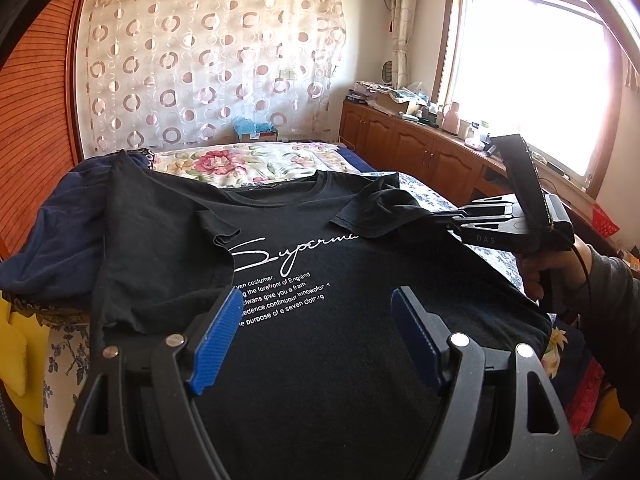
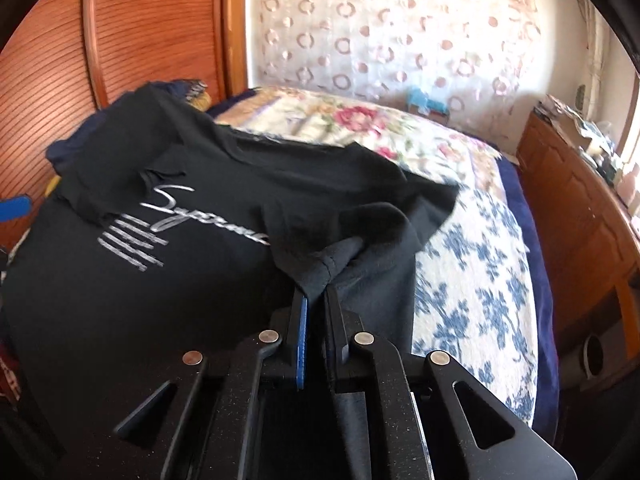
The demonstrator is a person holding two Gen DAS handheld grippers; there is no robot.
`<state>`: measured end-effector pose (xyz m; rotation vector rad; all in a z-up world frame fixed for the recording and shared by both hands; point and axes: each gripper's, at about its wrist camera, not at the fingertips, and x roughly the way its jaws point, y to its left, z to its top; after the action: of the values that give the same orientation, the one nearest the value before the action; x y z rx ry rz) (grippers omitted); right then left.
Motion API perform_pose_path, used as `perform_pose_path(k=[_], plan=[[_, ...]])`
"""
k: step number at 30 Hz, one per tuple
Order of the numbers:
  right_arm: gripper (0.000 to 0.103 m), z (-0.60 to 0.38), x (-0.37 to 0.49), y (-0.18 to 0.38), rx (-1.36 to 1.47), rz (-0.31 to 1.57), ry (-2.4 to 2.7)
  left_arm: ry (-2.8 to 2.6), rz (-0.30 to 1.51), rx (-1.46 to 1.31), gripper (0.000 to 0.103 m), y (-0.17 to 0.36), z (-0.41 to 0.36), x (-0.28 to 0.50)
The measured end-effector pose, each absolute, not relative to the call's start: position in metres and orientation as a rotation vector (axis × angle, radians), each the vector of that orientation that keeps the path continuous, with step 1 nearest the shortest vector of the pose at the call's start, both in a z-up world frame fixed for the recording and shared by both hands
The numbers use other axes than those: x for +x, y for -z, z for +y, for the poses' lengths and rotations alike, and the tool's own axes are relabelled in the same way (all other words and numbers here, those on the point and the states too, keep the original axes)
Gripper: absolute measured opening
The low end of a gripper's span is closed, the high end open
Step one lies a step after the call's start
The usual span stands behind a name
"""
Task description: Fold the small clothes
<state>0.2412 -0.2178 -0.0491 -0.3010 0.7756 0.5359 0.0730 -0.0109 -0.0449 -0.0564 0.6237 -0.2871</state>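
Observation:
A black T-shirt [image 1: 320, 360] with white lettering lies front-up on the bed, collar at the far end. Its left sleeve [image 1: 172, 240] is folded inward over the chest. My left gripper [image 1: 316, 296] hovers open over the shirt's lower front, blue pads [image 1: 218, 340] wide apart with nothing between them. My right gripper [image 2: 316, 292] is shut on the bunched right sleeve [image 2: 348, 232] of the T-shirt [image 2: 160, 300], lifting it slightly over the chest. In the left wrist view the right gripper [image 1: 444, 216] comes in from the right edge, a hand behind it.
A navy garment [image 1: 52, 240] lies under the shirt at the left. The floral quilt [image 2: 472, 260] covers the bed to the right and beyond. A wooden wardrobe door [image 1: 36, 140] stands at the left, and a cluttered low cabinet [image 1: 400, 140] runs under the window.

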Motion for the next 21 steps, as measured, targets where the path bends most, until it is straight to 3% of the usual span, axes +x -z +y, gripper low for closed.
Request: perform_pose_path(k=[4,6,7,21], plan=[[0.011,-0.207,0.239,0.051,-0.312,0.8,-0.572,0.285,0.626,-0.059,0.077,0.046,-0.01,0.073],[0.033,-0.21,0.236,0.053,-0.306,0.796,-0.561,0.284,0.631,-0.058,0.077,0.047,-0.009,0.073],[0.037,-0.215,0.234,0.053,-0.292,0.791,-0.555,0.283,0.631,-0.058,0.077,0.047,-0.009,0.073],[0.038,-0.278,0.258,0.084,-0.209,0.895,-0.396,0.303,0.655,-0.048,0.077,0.054,-0.021,0.081]])
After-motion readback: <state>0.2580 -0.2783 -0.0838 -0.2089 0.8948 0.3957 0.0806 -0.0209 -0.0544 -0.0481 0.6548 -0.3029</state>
